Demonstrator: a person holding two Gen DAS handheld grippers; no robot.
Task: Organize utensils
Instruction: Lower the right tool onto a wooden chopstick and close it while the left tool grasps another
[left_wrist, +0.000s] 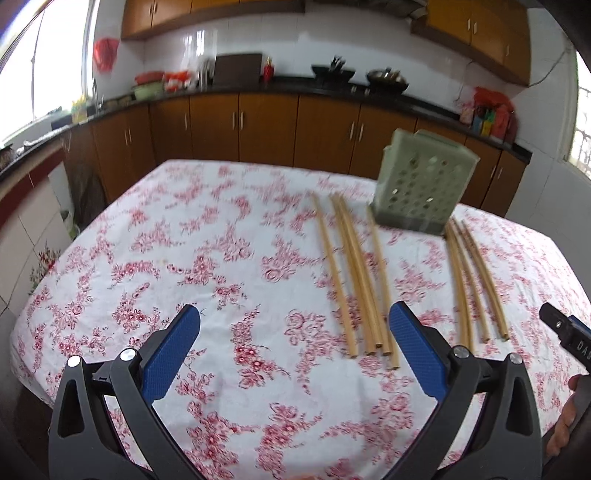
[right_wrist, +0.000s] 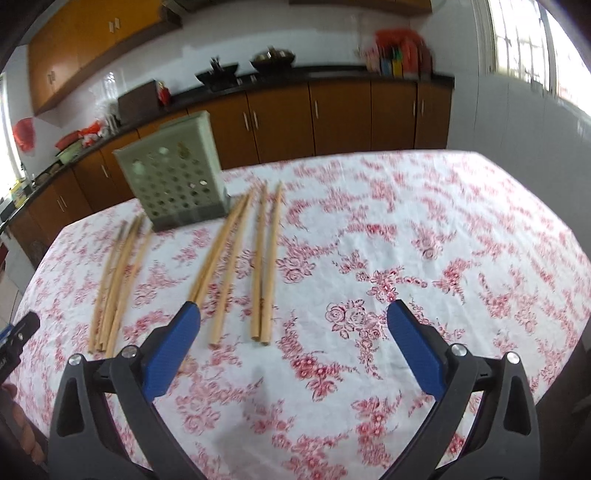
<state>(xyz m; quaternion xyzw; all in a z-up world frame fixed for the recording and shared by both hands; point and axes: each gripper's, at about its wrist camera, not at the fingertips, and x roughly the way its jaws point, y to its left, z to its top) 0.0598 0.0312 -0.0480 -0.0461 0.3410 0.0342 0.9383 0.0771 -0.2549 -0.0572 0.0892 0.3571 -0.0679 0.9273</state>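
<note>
A table covered in a white cloth with red flowers fills both wrist views, in a kitchen with brown cabinets behind.

In the left wrist view, the left gripper hangs above the cloth with its blue-padded fingers spread wide and nothing between them. At about 1 o'clock from it lies a bundle of wooden chopsticks, running lengthwise away from the camera, their near ends just beside the right-hand pad. Further right, at about 2 o'clock, a second bundle of chopsticks lies apart from the first. Between the far ends of the two bundles stands a pale green perforated utensil holder, upright on the cloth. At the 3 o'clock edge, part of the right gripper shows.

In the right wrist view, the right gripper is likewise wide apart and holds nothing. Chopsticks lie from 10 to 12 o'clock, and the holder stands at 11 o'clock.
</note>
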